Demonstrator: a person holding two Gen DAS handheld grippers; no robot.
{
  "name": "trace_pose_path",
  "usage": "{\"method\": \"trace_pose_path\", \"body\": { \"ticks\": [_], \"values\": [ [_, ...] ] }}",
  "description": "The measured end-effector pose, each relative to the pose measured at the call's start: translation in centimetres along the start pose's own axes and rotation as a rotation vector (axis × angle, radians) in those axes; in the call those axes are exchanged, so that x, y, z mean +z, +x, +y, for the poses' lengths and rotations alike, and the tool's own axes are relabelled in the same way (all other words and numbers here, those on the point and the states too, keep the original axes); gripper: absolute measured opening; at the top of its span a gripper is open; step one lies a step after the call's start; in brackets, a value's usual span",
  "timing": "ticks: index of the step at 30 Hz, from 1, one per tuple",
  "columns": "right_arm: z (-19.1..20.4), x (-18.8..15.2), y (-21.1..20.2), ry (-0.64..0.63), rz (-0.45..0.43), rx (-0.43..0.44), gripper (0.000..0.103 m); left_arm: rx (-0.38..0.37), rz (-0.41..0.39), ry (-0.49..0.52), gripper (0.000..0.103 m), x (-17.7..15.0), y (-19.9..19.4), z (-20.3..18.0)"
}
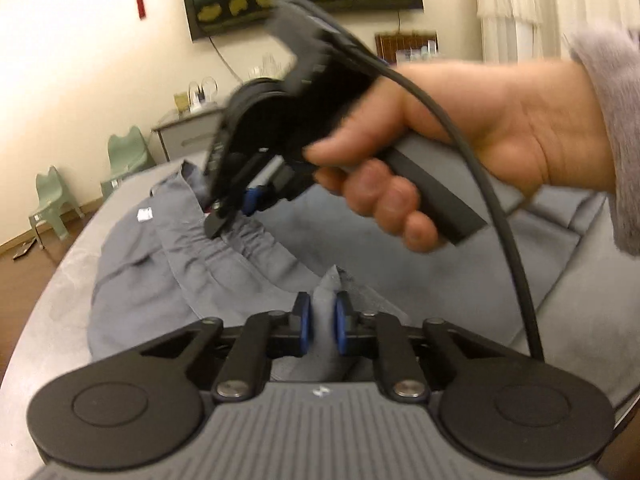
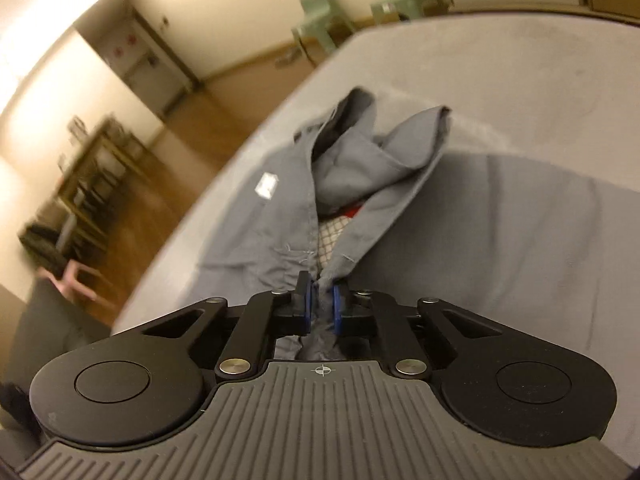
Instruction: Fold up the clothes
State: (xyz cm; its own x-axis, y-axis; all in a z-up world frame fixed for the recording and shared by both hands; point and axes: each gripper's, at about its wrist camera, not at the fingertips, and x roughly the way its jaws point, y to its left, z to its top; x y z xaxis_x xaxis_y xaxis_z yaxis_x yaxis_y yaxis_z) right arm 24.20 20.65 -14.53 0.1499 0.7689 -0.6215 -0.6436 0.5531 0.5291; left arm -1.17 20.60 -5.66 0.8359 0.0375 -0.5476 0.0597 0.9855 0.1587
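Observation:
A grey garment with an elastic waistband (image 1: pixel 168 264) lies crumpled on a grey padded surface (image 1: pixel 60 280). My left gripper (image 1: pixel 322 320) is shut on a fold of its cloth, pinched between the blue pads. In the left wrist view, my right gripper (image 1: pixel 236 212), held by a hand, is shut on the waistband edge further away. In the right wrist view, the right gripper (image 2: pixel 320 300) pinches the edge of the grey garment (image 2: pixel 256 216), whose opening shows a checked lining and a red patch. A small white label (image 2: pixel 266 186) is on the cloth.
The grey surface (image 2: pixel 500 92) extends to the right and far side, its curved edge on the left above a wooden floor. Two pale green chairs (image 1: pixel 52 200) and a small cabinet (image 1: pixel 188 136) stand beyond. A black cable (image 1: pixel 516 248) hangs from the right gripper.

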Motion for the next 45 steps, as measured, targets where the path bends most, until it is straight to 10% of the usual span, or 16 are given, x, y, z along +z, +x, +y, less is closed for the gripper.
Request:
{"method": "trace_pose_path", "body": {
  "ticks": [4, 9, 12, 14, 20, 21, 23, 26, 31, 38, 45],
  "values": [
    [-0.4, -1.6, -5.5, 0.056, -0.119, 0.042, 0.001, -0.065, -0.139, -0.029, 0.012, 0.3, -2.8, -0.2],
    [-3.1, -4.5, -7.7, 0.108, -0.126, -0.041, 0.000, -0.152, -0.076, 0.029, 0.012, 0.3, -1.2, -3.3],
    [-4.7, -4.5, -5.7, 0.186, -0.076, 0.010, 0.021, -0.143, -0.028, 0.071, 0.012, 0.1, 0.0, -4.6],
    [-4.9, -3.5, -4.3, 0.194, -0.081, 0.007, 0.083, -0.146, -0.028, 0.063, 0.012, -0.1, 0.2, -4.0],
    [-2.1, 0.5, 2.8, 0.082, 0.003, 0.024, 0.099, -0.176, -0.059, 0.031, 0.012, -0.3, -0.4, -3.2],
    [-1.3, 1.0, 4.0, 0.031, 0.021, 0.002, 0.097, -0.178, -0.057, 0.035, 0.012, -0.3, -0.3, -3.3],
    [-0.5, 1.3, 3.9, -0.011, 0.010, -0.013, 0.038, -0.183, -0.050, 0.037, 0.012, -0.2, 0.0, -3.4],
    [-0.1, 1.3, 1.7, -0.024, -0.048, -0.013, 0.014, -0.209, -0.081, 0.022, 0.012, -0.1, -0.8, -3.3],
    [0.3, 1.1, -2.0, -0.040, -0.141, -0.020, 0.009, -0.342, -0.196, 0.041, 0.012, 0.3, -2.8, -4.2],
    [-5.6, -1.7, -2.7, 0.064, -0.115, -0.196, 0.006, -0.423, -0.129, 0.054, 0.017, 1.3, -0.3, -6.6],
    [-4.6, -1.4, -1.2, -0.058, -0.091, -0.261, 0.006, -0.291, -0.297, -0.208, 0.019, 4.4, -3.0, 5.0]
  ]
}}
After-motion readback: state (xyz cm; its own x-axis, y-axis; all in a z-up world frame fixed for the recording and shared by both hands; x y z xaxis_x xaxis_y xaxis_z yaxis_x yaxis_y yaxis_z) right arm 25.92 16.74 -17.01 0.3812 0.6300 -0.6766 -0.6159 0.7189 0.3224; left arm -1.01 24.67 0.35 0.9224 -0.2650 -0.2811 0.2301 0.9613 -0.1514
